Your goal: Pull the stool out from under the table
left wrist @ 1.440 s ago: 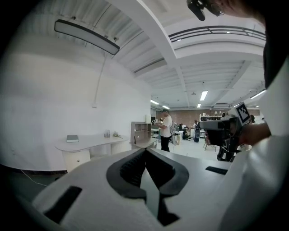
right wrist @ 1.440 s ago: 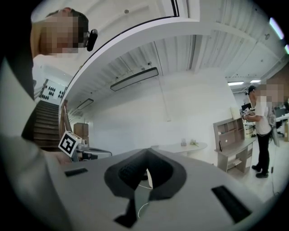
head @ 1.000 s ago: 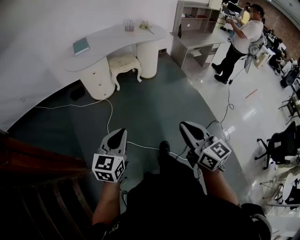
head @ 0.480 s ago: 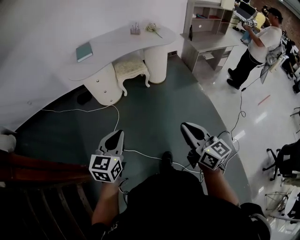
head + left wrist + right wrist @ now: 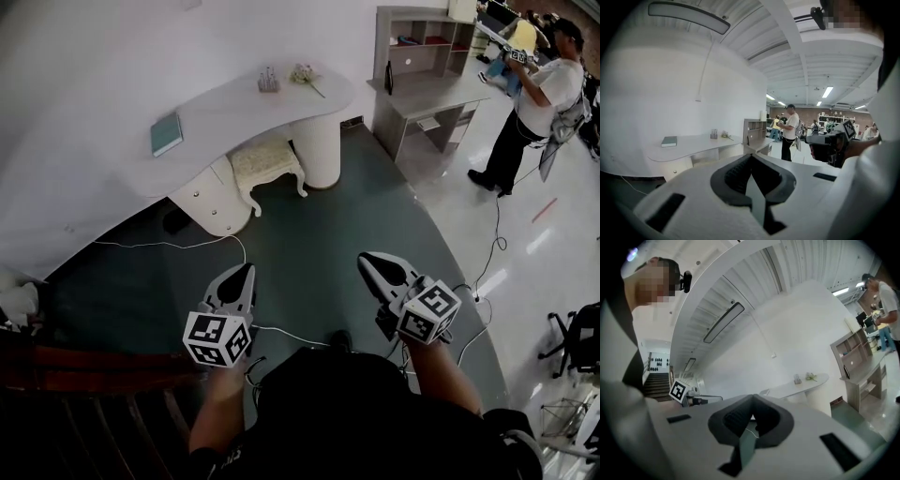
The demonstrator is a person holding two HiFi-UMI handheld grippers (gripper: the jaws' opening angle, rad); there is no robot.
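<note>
Stool (image 5: 267,161) sits tucked under the far tabletop (image 5: 225,108), well apart from me; left claw (image 5: 242,272) and right claw (image 5: 367,260) are both pressed together, empty; I'd get close first, spread one, pinch the seat edge, pull straight back

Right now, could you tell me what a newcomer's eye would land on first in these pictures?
The curved white table stands along the far wall, the cream stool tucked beneath it. Nearer, the left tool and right tool, both shut and empty, hang over the dark floor.
</note>
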